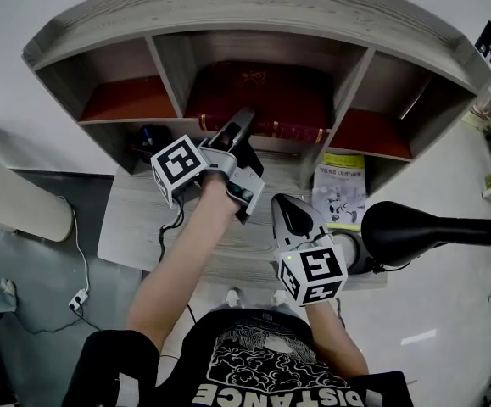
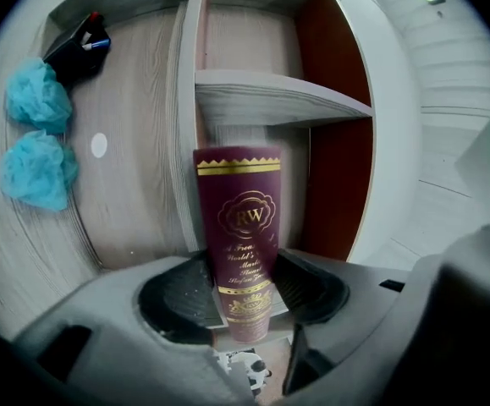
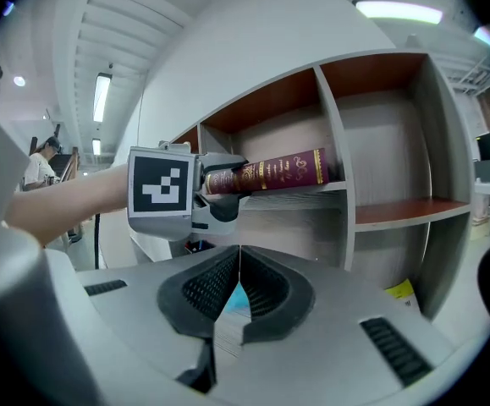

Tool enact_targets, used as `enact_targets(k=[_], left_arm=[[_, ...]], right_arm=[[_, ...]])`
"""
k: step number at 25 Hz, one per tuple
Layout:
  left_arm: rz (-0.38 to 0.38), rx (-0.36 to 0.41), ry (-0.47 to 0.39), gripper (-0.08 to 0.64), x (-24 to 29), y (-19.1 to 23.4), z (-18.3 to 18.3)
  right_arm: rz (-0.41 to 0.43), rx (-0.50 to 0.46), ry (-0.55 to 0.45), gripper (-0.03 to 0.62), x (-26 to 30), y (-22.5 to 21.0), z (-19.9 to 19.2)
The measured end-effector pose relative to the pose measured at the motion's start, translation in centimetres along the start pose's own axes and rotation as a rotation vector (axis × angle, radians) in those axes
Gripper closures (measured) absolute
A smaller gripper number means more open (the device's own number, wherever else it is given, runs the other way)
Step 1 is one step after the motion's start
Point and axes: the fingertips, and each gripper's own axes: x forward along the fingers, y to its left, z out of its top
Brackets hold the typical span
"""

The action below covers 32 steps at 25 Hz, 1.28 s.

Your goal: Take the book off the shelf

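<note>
The left hand-held gripper [image 2: 246,299] has its jaws fairly wide, pressed on both covers of the maroon gold-lettered hardback book [image 2: 243,218], which lies flat in the middle compartment of the grey wood-grain shelf [image 1: 253,15]. The grasp looks made and the pull-out is left. The right hand-held gripper [image 3: 238,269] hangs nearer, closed and empty.

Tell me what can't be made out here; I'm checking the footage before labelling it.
- Left gripper view: the script under the crest on the book is blurred.
- Head view: the left gripper covers part of the book's spine.
- Head view: the print on the yellow booklet is too small.
- Head view: the dark item in the lower left compartment is small and shadowed.
</note>
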Motion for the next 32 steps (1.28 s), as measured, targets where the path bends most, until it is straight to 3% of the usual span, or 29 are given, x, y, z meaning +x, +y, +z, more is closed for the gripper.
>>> enact_targets(k=[19, 26, 32], left_arm=[[-0.126, -0.007, -0.005, 0.356, -6.6, -0.9, -0.9], [-0.158, 0.032, 0.014, 0.356, -9.6, -1.8, -0.8], [-0.182, 0.003, 0.01, 0.356, -12.3, -2.2, -0.9]], right_arm=[[-0.03, -0.002, -0.034, 0.575, -1.7, 2.7, 0.3], [-0.087, -0.005, -0.057, 0.575, -2.9, 3.9, 0.5], [-0.134, -0.009, -0.071, 0.575, -3.7, 5.6, 0.7]])
